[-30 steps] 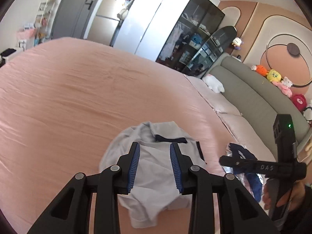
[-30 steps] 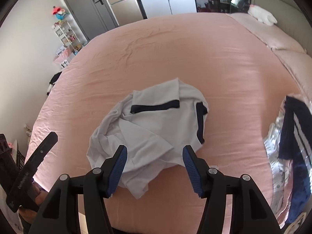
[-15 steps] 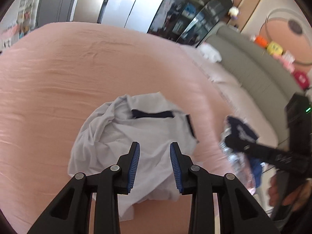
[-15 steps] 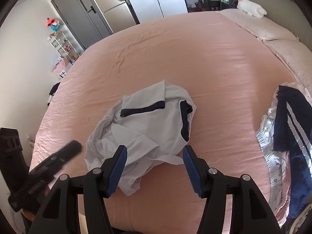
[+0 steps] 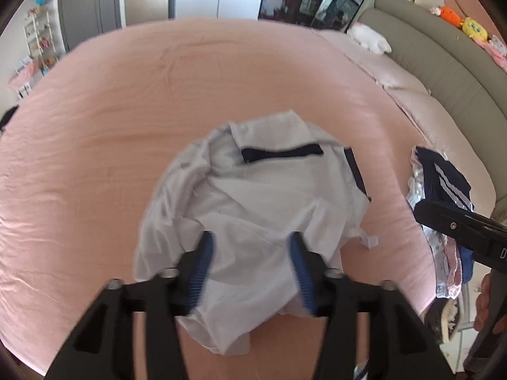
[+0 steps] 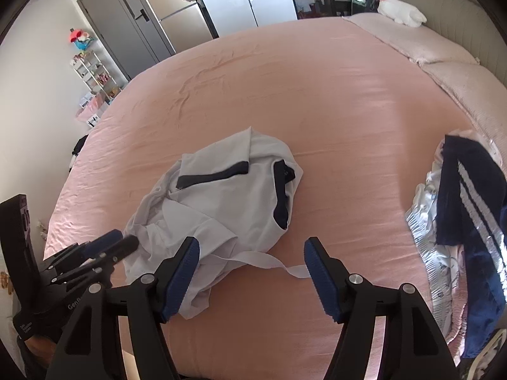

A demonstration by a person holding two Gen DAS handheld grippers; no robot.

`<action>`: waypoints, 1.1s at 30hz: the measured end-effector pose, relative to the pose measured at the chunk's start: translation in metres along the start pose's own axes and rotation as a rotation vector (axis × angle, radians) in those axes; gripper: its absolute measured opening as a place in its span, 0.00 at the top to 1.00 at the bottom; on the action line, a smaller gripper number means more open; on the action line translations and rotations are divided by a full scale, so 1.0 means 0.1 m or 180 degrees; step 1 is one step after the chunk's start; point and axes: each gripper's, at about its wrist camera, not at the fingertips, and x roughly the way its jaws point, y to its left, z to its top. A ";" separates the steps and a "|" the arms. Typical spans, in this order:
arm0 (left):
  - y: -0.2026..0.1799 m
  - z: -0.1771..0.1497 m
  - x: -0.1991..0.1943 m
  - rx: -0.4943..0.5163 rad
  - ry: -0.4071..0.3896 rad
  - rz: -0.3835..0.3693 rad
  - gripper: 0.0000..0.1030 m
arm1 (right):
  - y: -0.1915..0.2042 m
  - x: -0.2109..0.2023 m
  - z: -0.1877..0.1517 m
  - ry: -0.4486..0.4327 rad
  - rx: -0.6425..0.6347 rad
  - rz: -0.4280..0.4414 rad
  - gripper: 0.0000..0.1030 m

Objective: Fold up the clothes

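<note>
While the left gripper [image 5: 250, 253] is being held over the near part of a crumpled white garment [image 5: 253, 209], its blue-padded jaws are standing apart, having just been opening, with the cloth lying below and between them; whether the pads are touching the fabric cannot be told through the blur. The right gripper [image 6: 252, 272] is likewise being held with its jaws apart, these too having just been opening further, and nothing is being clamped: between them only a loose white strap [image 6: 269, 261] of the garment is trailing across the sheet, while the left pad is standing over the garment's near edge. In the right wrist view the left gripper [image 6: 107, 247] is being seen at the lower left, its tips at the garment's left edge.

The white garment, trimmed with dark navy bands, is lying bunched and unfolded on a pink bedsheet [image 6: 317, 95], toward the near edge of the bed. Well apart from it, to the right, a heap of other clothes [image 6: 469, 215] is lying, topped by a navy piece with white stripes. Beyond the bed, a white plush toy [image 6: 401, 12] is resting by the grey headboard [image 5: 443, 72].
</note>
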 end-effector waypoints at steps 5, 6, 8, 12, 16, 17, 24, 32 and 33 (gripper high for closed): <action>-0.17 -0.05 0.14 0.0123 0.0083 -0.0067 0.33 | -0.12 0.25 -0.08 0.0167 0.0086 0.0060 0.34; -0.21 -0.04 0.16 0.0173 0.0080 -0.0011 0.33 | -0.15 0.30 -0.09 0.0199 0.0105 0.0059 0.34; -0.27 -0.04 0.20 0.0270 0.0088 0.0061 0.33 | -0.20 0.38 -0.11 0.0245 0.0145 0.0060 0.34; -0.37 -0.02 0.26 0.0427 0.0120 0.0088 0.33 | -0.32 0.48 -0.15 0.0281 0.0243 0.0103 0.34; -0.48 -0.02 0.33 0.0639 0.0174 0.0187 0.33 | -0.45 0.57 -0.16 0.0297 0.0352 0.0143 0.34; -0.50 -0.02 0.36 0.0696 0.0195 0.0234 0.33 | -0.48 0.59 -0.16 0.0300 0.0382 0.0154 0.34; -0.62 -0.07 0.59 0.1007 0.0303 0.0581 0.33 | -0.61 0.78 -0.14 0.0326 0.0549 0.0322 0.34; -0.54 -0.02 0.63 0.0996 0.0252 0.0611 0.33 | -0.55 0.93 -0.14 0.0394 0.0514 0.0384 0.34; -0.52 -0.02 0.63 0.0989 0.0250 0.0596 0.33 | -0.55 0.95 -0.14 0.0392 0.0507 0.0391 0.34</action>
